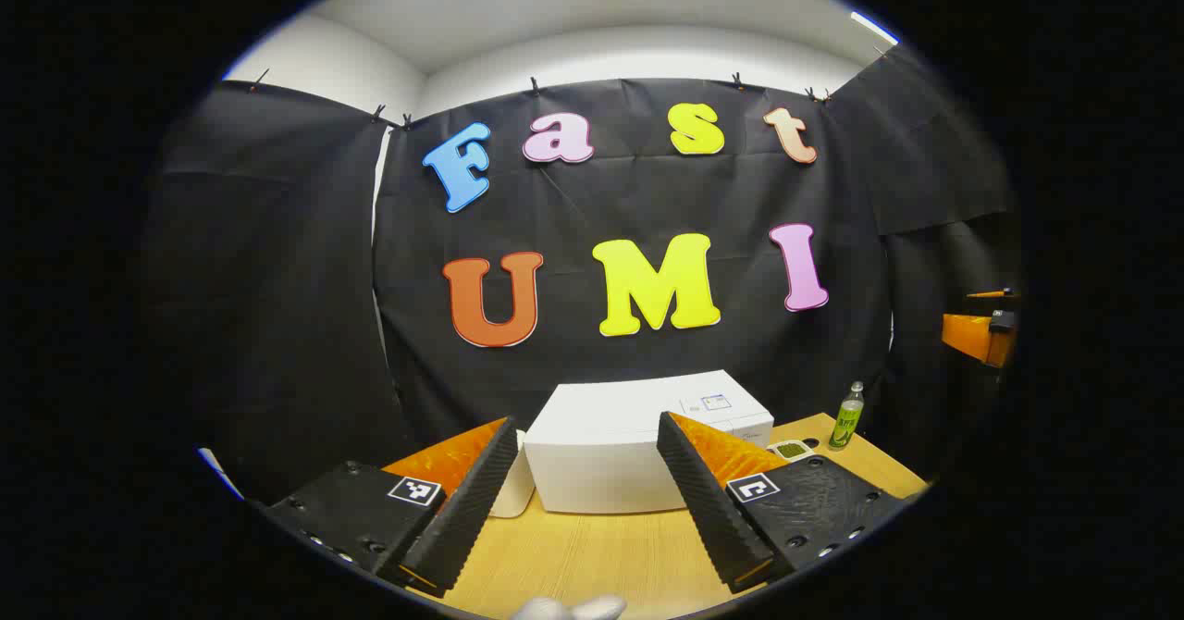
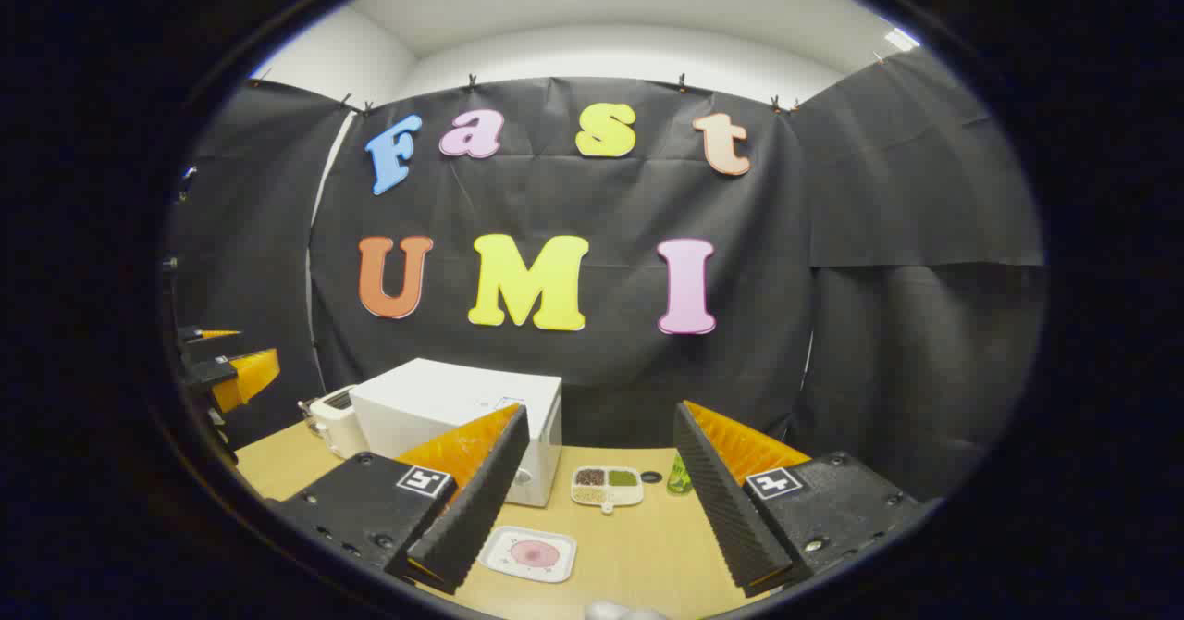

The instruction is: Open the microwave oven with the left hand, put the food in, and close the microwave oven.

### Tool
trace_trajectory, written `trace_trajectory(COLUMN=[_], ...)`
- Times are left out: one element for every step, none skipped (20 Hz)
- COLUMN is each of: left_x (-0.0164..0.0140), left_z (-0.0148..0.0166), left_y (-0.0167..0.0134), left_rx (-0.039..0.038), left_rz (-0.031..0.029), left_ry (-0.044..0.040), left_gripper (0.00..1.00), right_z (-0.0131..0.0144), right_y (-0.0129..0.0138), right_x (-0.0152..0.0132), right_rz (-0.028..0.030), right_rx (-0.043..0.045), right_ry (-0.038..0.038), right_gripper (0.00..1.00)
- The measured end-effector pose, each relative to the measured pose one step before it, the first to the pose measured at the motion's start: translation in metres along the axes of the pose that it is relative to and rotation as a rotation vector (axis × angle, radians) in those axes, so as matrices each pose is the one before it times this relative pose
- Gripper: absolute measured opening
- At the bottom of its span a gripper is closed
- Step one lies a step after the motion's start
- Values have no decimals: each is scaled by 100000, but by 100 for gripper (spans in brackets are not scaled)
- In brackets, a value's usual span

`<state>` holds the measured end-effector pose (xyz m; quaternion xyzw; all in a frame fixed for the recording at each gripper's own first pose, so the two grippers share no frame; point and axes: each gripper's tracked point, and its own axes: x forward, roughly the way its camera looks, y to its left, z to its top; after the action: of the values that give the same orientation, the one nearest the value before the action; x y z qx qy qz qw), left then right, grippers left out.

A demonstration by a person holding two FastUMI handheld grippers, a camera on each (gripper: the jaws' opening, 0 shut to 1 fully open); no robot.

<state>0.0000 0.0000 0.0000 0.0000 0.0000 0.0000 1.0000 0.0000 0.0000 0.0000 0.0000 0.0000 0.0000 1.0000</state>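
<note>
Wooden table [image 2: 647, 546] before black cloth wall [image 2: 879, 324]

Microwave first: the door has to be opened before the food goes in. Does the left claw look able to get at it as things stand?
Probably yes. The left claw is open and empty, the microwave sits straight ahead, and only bare table lies between.
</note>
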Motion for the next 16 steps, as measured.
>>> trace_trajectory(left_x=[99,-17,39,129,51,-21,142,21,123,40,-4,206,195,426,514,665], left_z=[39,75,52,-15,100,7,-103,-79,-60,-11,-236,-219,-278,-583,-822,-1016], left_y=[-53,-112,64,26,-99,107,-3,24,29,-27,-73,-158,-352,-387,-693,-1083], left_rx=[51,4,125,-26,-123,175,357,170,-64,-94,135,184,159,379,368,-174], left_rz=[25,77,113,109,-12,155,188,127,80,-31,-185,112,-489,-283,-627,-1209], left_ry=[-33,-213,-202,-157,-169,-140,103,92,116,23,296,-63,-190,-90,-53,-84], left_gripper=[89,89,96,96,96,96,96,96,96,100,96,96,96,96,96,96], right_z=[-39,51,21,49,-68,-109,65,34,-16,47,47,29,25,1,-124,146], right_y=[-43,-122,-20,2,-18,46,108,-5,29,22,86,37,-34,-98,-182,-341], right_x=[38,-39,33,25,21,16,177,-8,102,54,104,-21,140,-24,-40,-116], right_rz=[10,-206,-91,111,120,182,185,119,51,102,197,43,78,-112,-147,-317], right_rx=[-145,-34,-14,43,-30,-34,8,-66,-109,-52,-68,-24,-43,-108,-17,-97], right_ry=[-119,-240,-81,-193,179,117,83,16,-48,-79,-129,-125,82,216,148,-184], right_gripper=[96,100,100,100,96,100,96,96,100,100,100,96,96,96,96,100])
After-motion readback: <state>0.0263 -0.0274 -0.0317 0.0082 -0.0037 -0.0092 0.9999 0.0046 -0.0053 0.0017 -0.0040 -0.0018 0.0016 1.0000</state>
